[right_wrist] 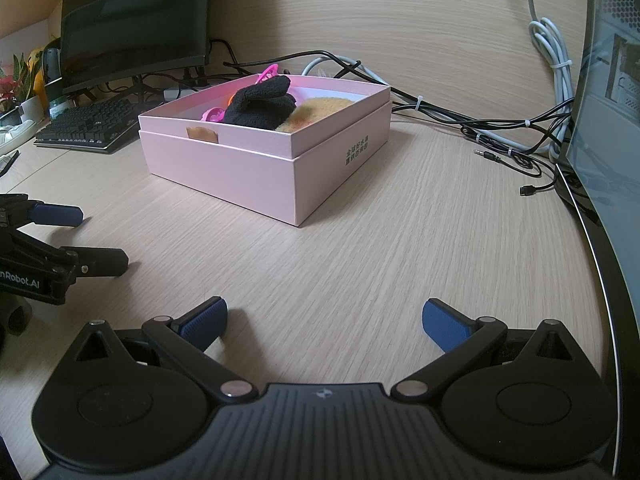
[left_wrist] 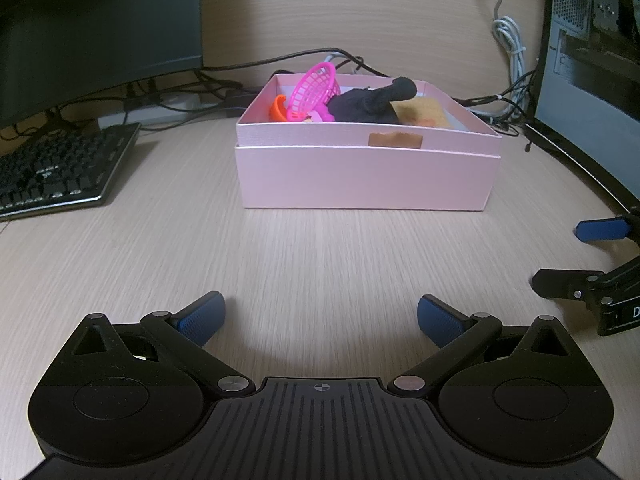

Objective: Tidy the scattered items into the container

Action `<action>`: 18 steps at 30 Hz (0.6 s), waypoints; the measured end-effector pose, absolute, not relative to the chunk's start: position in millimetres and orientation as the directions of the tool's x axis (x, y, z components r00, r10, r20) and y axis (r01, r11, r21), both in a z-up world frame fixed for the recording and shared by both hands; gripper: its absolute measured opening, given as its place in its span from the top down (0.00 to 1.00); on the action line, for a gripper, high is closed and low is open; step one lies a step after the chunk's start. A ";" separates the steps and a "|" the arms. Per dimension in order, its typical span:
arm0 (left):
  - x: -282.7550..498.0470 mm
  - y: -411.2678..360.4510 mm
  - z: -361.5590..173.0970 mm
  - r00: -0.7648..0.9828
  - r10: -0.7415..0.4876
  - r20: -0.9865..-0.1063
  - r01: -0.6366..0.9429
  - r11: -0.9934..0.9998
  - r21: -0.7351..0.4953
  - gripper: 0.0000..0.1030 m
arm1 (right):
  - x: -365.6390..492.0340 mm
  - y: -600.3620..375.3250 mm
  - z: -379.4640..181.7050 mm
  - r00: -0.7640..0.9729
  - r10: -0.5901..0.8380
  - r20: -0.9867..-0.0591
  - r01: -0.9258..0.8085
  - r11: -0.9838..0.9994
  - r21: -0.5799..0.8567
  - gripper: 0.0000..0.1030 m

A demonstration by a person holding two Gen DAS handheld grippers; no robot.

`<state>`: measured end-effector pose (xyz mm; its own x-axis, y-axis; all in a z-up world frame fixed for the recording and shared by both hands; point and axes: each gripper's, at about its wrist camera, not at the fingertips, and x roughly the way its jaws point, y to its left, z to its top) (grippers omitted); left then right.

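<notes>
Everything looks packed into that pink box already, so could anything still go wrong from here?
Possibly. The pink plastic basket stands tilted above the rim of the pink box, and the black sock is heaped high, so a bump might tip them out. Loose cables lie right behind the box and could snag the open right gripper or left gripper reaching past it.

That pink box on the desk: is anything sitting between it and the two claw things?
Nothing visible does. Bare wooden desk lies between the open left gripper and the pink box, and likewise ahead of the open right gripper. The keyboard and cables lie off to the sides.
</notes>
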<state>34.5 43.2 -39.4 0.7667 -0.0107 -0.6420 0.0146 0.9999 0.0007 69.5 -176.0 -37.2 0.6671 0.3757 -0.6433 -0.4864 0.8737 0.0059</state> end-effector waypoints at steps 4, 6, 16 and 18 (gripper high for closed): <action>34.5 42.9 -39.5 0.767 -0.011 -0.642 0.015 1.000 0.001 0.00 | 69.5 -175.9 -37.4 0.667 0.376 -0.643 -0.486 0.874 0.006 0.00; 34.4 43.0 -39.4 0.767 -0.011 -0.642 0.015 1.000 0.001 0.00 | 69.5 -175.9 -37.5 0.667 0.376 -0.643 -0.486 0.874 0.006 0.00; 34.2 43.5 -39.8 0.767 -0.012 -0.642 0.016 1.000 0.000 0.00 | 69.6 -175.8 -37.6 0.667 0.376 -0.643 -0.486 0.874 0.006 0.00; 34.2 43.6 -39.8 0.767 -0.012 -0.642 0.016 1.000 0.000 0.00 | 69.6 -175.7 -37.6 0.667 0.376 -0.643 -0.486 0.874 0.006 0.00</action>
<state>34.2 43.6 -39.8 0.7668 -0.0122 -0.6418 0.0158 0.9999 -0.0002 69.6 -175.7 -37.6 0.6671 0.3759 -0.6432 -0.4863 0.8738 0.0062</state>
